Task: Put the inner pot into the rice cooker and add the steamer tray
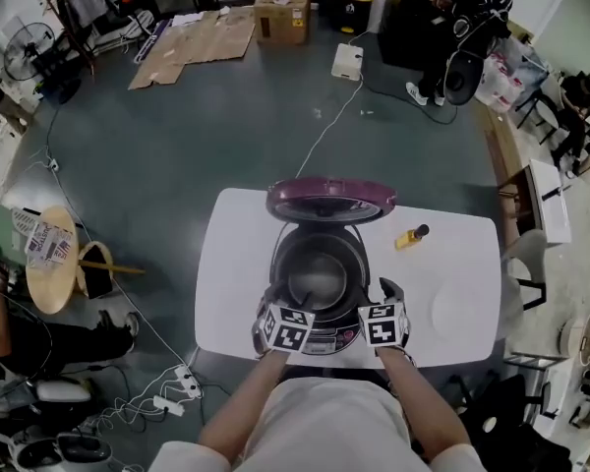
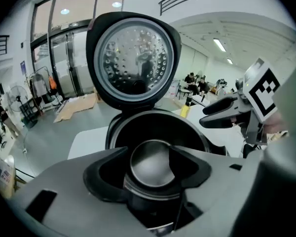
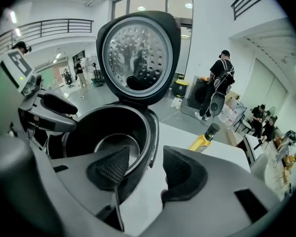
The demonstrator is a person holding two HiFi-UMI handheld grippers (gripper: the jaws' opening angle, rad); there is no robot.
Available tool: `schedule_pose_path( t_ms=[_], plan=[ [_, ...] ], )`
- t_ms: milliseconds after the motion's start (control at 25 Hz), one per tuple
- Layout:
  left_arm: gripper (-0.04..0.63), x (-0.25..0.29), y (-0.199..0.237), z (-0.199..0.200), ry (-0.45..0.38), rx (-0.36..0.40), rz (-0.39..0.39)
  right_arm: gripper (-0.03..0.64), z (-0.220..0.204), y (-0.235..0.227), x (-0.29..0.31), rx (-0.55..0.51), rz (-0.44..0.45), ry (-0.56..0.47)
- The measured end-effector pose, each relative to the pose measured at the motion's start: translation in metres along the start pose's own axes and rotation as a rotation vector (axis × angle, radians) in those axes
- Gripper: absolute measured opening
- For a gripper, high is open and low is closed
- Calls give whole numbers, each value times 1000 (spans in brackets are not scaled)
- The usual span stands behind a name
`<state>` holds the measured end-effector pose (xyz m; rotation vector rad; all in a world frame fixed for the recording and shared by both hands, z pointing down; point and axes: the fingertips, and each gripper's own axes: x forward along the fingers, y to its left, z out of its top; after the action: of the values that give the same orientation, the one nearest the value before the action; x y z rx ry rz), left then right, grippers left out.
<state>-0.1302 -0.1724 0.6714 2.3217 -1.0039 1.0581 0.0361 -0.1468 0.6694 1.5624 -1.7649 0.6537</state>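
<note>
My left tool [image 2: 149,163] and right tool [image 3: 145,167] hang wide open and empty at the front rim of the cooker [image 1: 320,264], one each side, placed as for a two-handed lowering. The pot [image 1: 317,281] appears seated inside, under the raised lid [image 1: 329,197]. A faint pale disc [image 1: 455,308] on the bench [image 1: 226,283] to my right may be the tray; I cannot tell.

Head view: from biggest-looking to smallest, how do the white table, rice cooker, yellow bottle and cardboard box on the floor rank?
1. white table
2. rice cooker
3. cardboard box, farther from the camera, so distance probably shrinks it
4. yellow bottle
</note>
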Motion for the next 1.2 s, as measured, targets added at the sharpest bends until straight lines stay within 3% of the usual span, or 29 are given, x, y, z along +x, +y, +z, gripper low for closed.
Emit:
schedule_pose_path(
  t_ms=[440,1200],
  plan=[
    [290,14,-85,42,-19,85,-129,224,-28,-55,-42,106,-49,-39],
    [291,68,-278,86,14,259,-248,221,-135,-204,-95,243,-101,-13]
  ],
)
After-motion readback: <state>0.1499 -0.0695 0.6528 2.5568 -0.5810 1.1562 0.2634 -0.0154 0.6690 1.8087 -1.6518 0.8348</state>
